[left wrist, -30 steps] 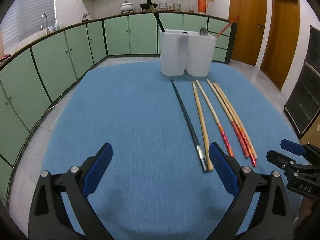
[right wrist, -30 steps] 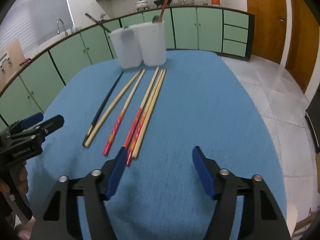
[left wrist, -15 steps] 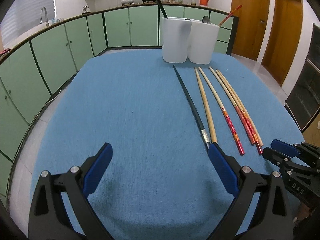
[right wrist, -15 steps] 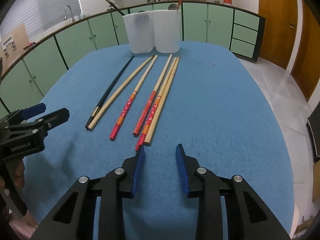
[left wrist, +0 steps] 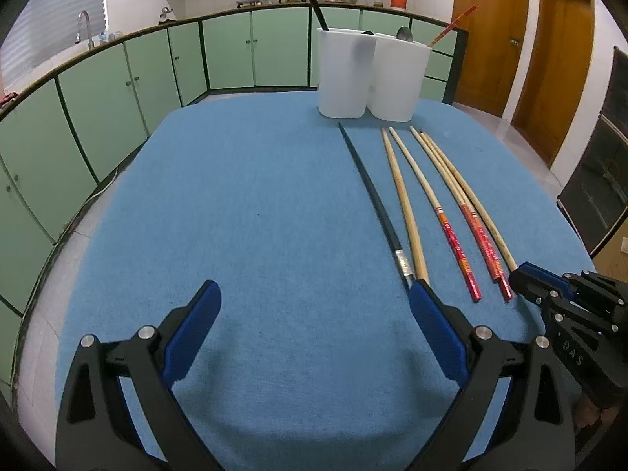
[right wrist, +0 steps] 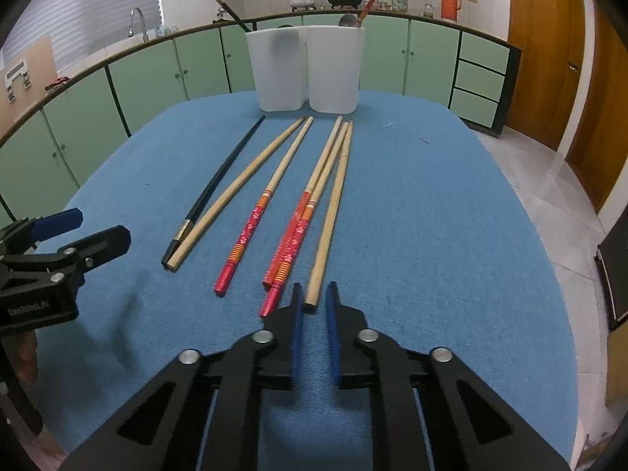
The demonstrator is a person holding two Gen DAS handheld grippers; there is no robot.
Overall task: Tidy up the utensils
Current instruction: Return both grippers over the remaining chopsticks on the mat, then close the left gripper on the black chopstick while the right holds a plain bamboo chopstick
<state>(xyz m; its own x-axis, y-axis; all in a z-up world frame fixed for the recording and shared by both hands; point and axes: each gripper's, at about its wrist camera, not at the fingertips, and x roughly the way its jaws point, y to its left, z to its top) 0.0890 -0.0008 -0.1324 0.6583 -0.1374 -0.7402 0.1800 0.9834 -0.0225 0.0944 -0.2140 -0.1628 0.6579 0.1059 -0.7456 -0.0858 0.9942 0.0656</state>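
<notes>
Six chopsticks (right wrist: 274, 196) lie on blue tablecloth (right wrist: 431, 235) before white holders (right wrist: 306, 70). Right gripper (right wrist: 313, 306) has just closed on plain bamboo chopstick (right wrist: 331, 212) end; left gripper (left wrist: 314, 302) wide, empty.

Right gripper (right wrist: 314, 298) jaws just closing, nearly together; left gripper (left wrist: 314, 306) spread wide.

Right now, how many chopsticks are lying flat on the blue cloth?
6: a black one farthest left, a plain one beside it, a red-handled one, two red-handled ones together, and a plain one between the right tongs.
</notes>
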